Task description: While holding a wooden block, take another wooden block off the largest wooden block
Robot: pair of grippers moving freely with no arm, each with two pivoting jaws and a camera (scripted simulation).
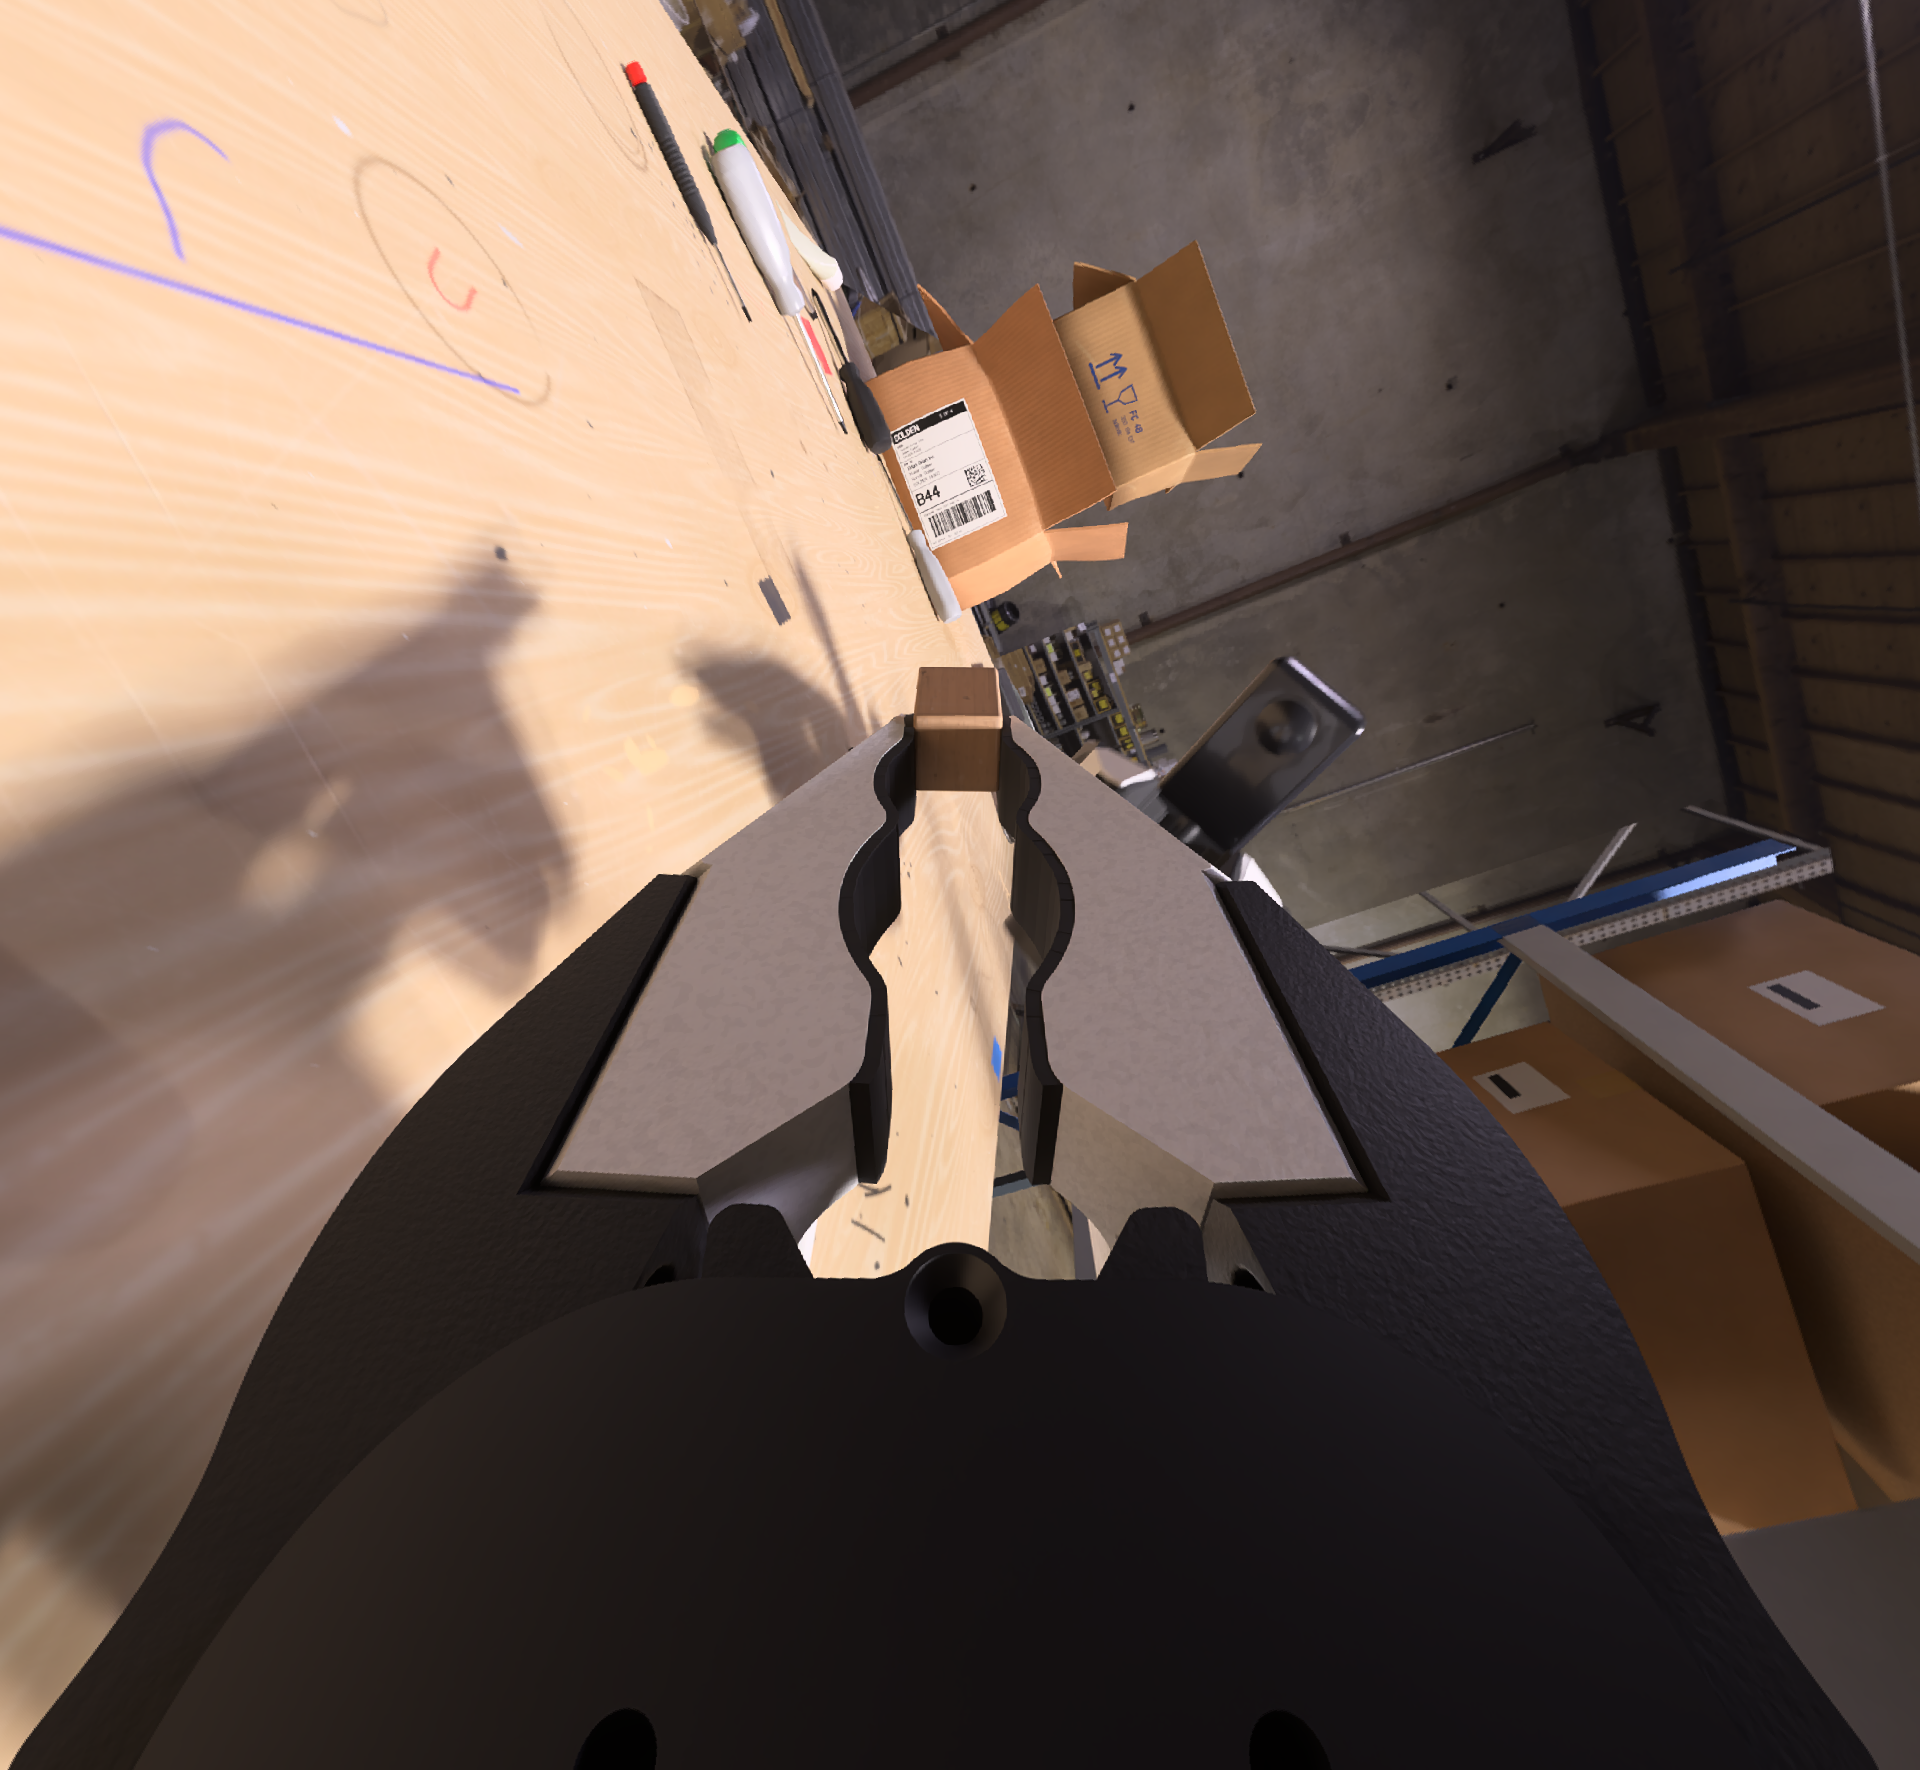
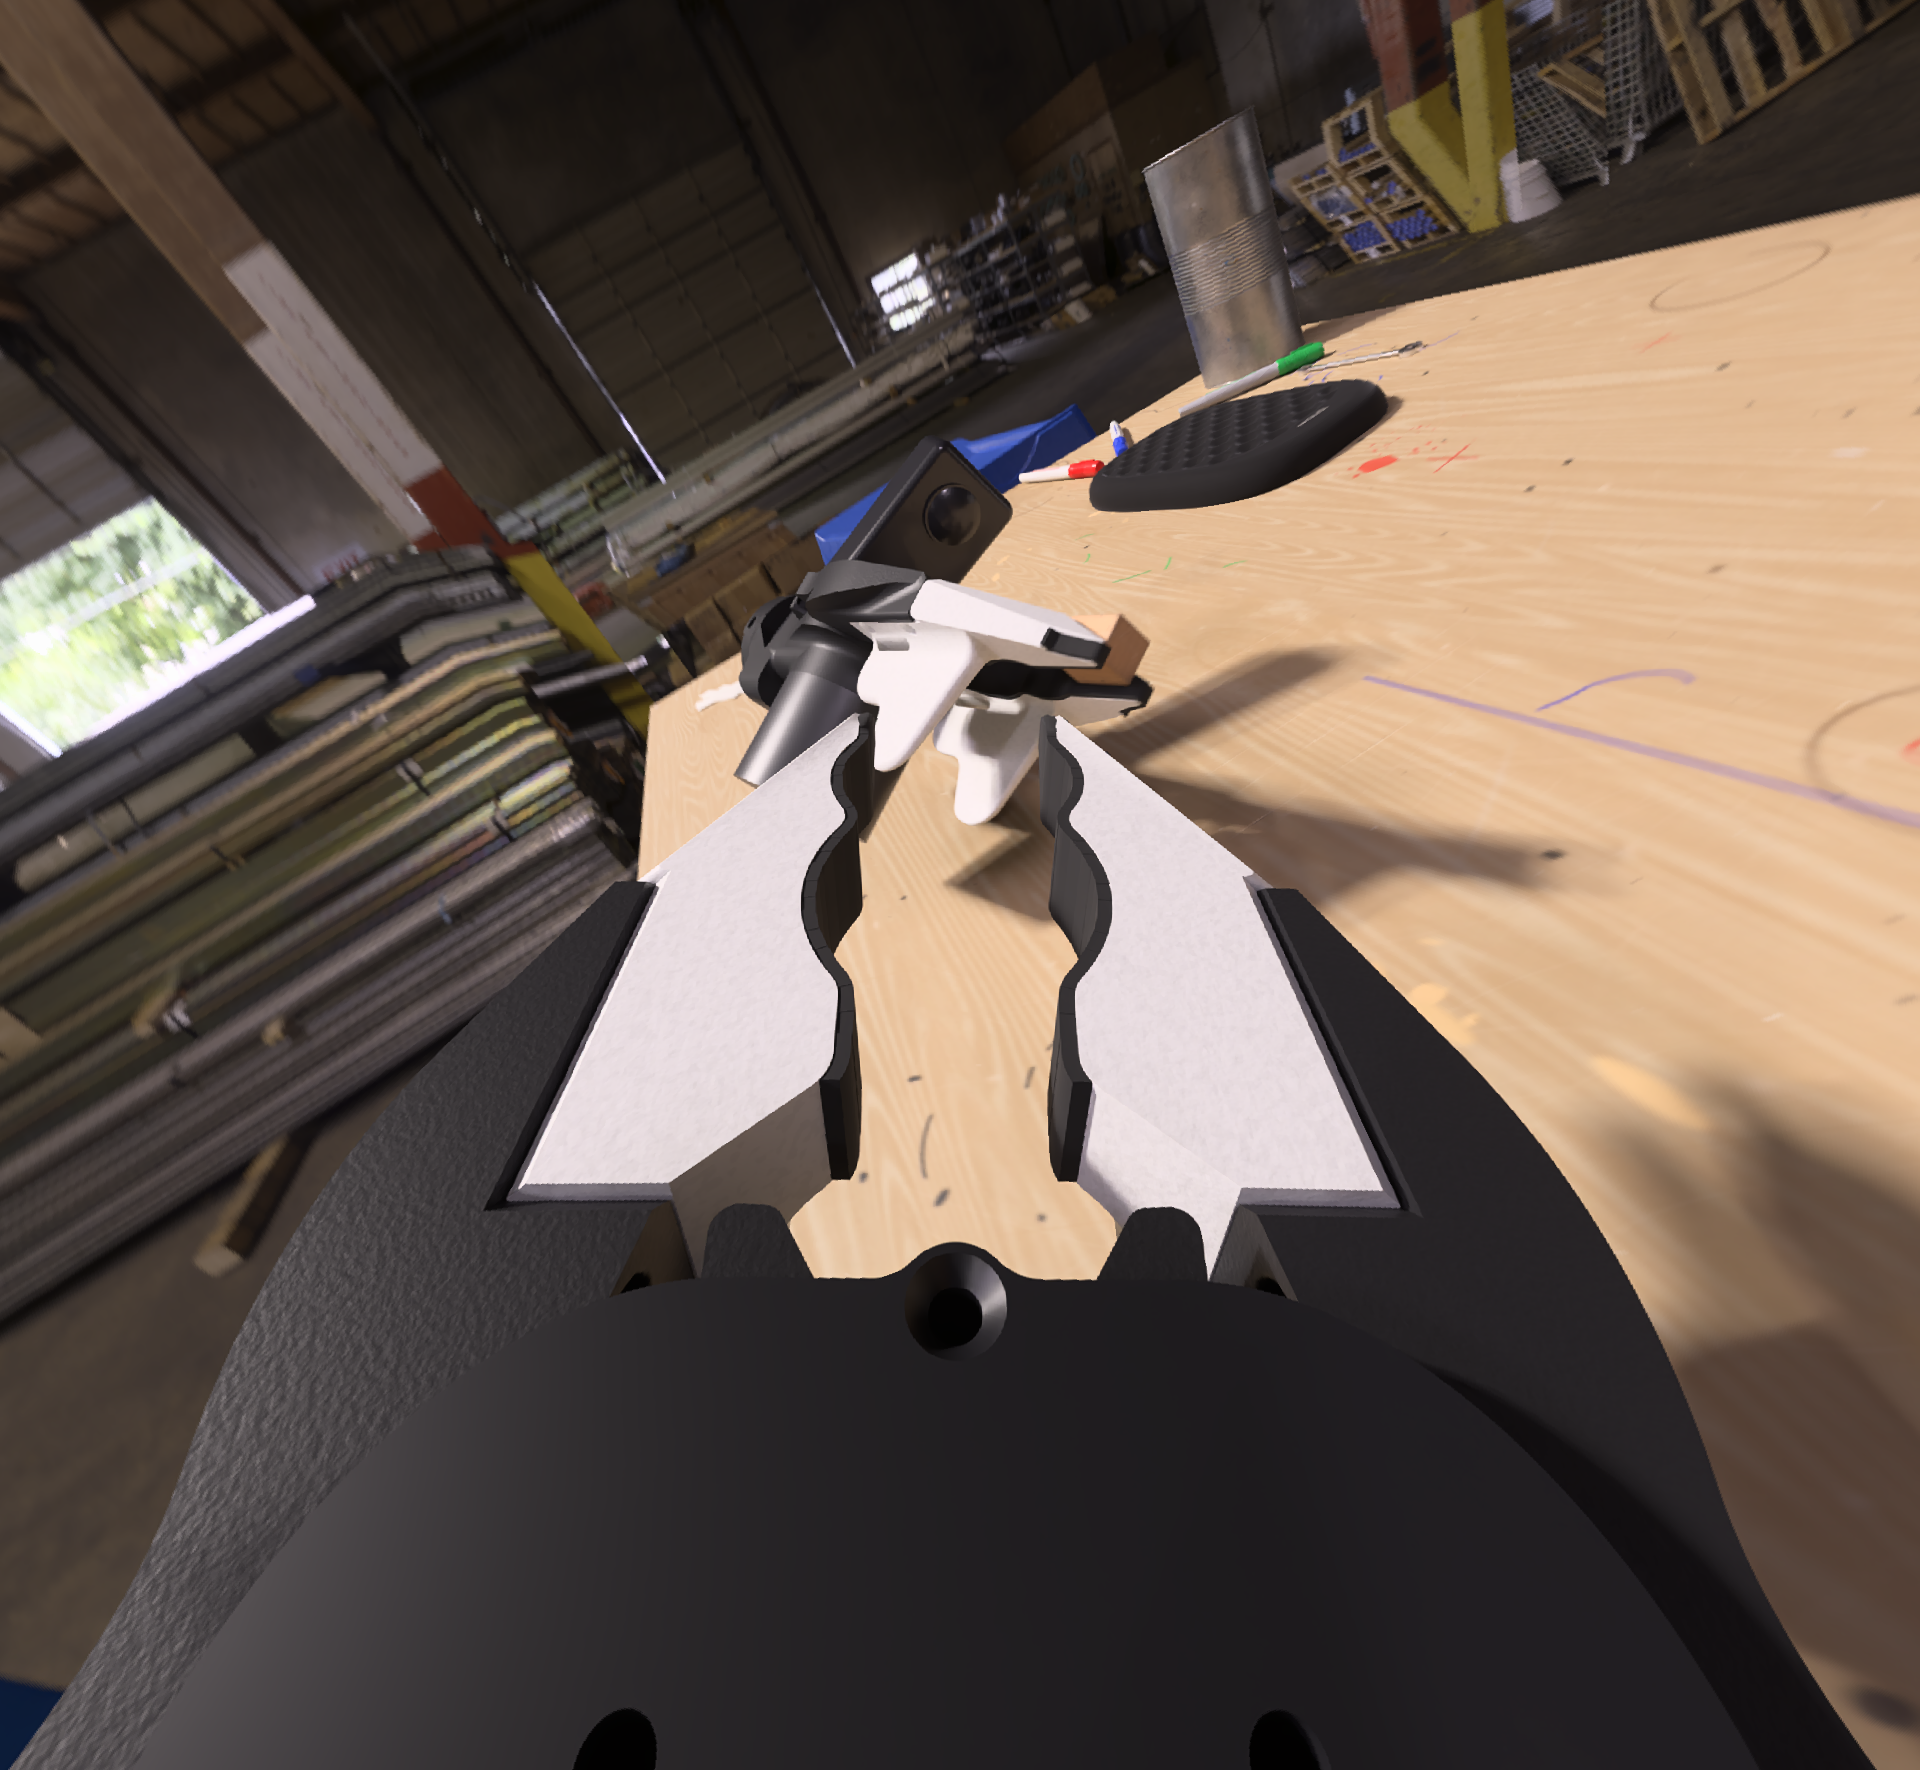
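In the left wrist view my left gripper (image 1: 958, 770) is shut on a small light-brown wooden block (image 1: 958, 718), pinched at the fingertips above the wooden table (image 1: 312, 473). In the right wrist view my right gripper (image 2: 956, 744) is open and empty, low over the table (image 2: 1455, 577). The left gripper (image 2: 1114, 673) shows just ahead of it, lying sideways with the same block (image 2: 1124, 640) between its fingertips. No larger wooden block shows in either view.
An open cardboard box (image 1: 1049, 432), a green-capped marker (image 1: 758, 224) and a red-tipped tool (image 1: 670, 151) lie along the table edge. A metal can (image 2: 1226, 255), a black pad (image 2: 1236, 453), and green (image 2: 1257, 375) and red (image 2: 1060, 471) markers lie far ahead.
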